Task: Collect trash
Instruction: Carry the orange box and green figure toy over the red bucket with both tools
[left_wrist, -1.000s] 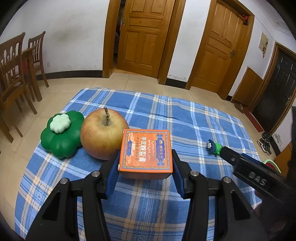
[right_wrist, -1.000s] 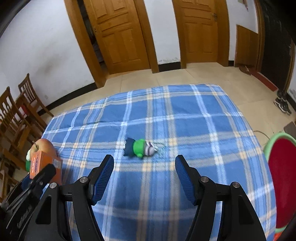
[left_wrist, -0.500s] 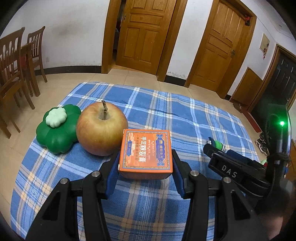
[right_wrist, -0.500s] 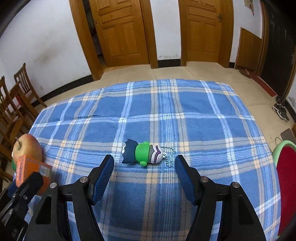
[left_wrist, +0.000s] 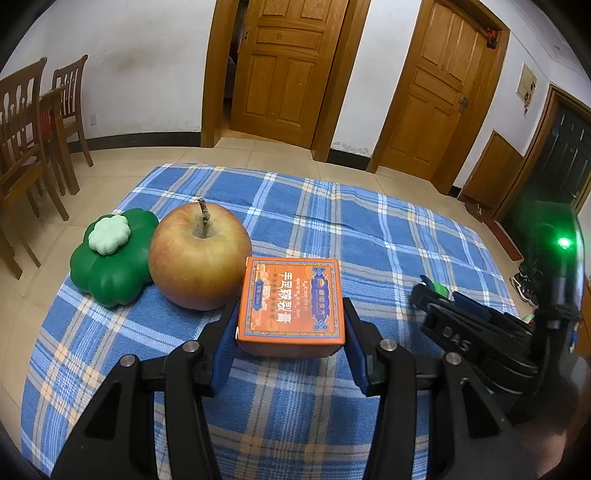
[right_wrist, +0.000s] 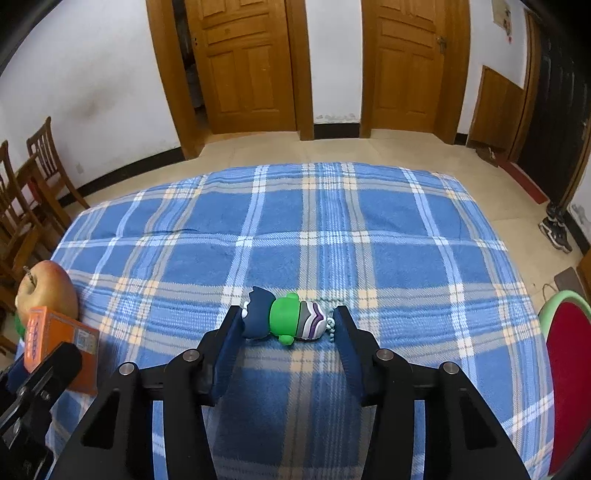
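My left gripper (left_wrist: 290, 328) is shut on a small orange carton (left_wrist: 291, 304), which sits just above the blue plaid cloth (left_wrist: 369, 236). The carton also shows in the right wrist view (right_wrist: 59, 332). A small green and navy toy figure (right_wrist: 284, 319) lies on the cloth (right_wrist: 332, 229) between the tips of my right gripper (right_wrist: 288, 328), which is open around it, jaws near both ends. In the left wrist view the right gripper (left_wrist: 436, 299) hides most of the figure.
A large apple (left_wrist: 199, 254) and a green clover-shaped case (left_wrist: 112, 254) sit left of the carton; the apple touches it. Wooden chairs (left_wrist: 29, 122) stand far left. A red and green bin (right_wrist: 569, 373) stands off the cloth's right edge.
My right gripper has moved forward and down until its open jaws flank the toy figure. My left gripper has kept its hold on the carton and drifted slightly.
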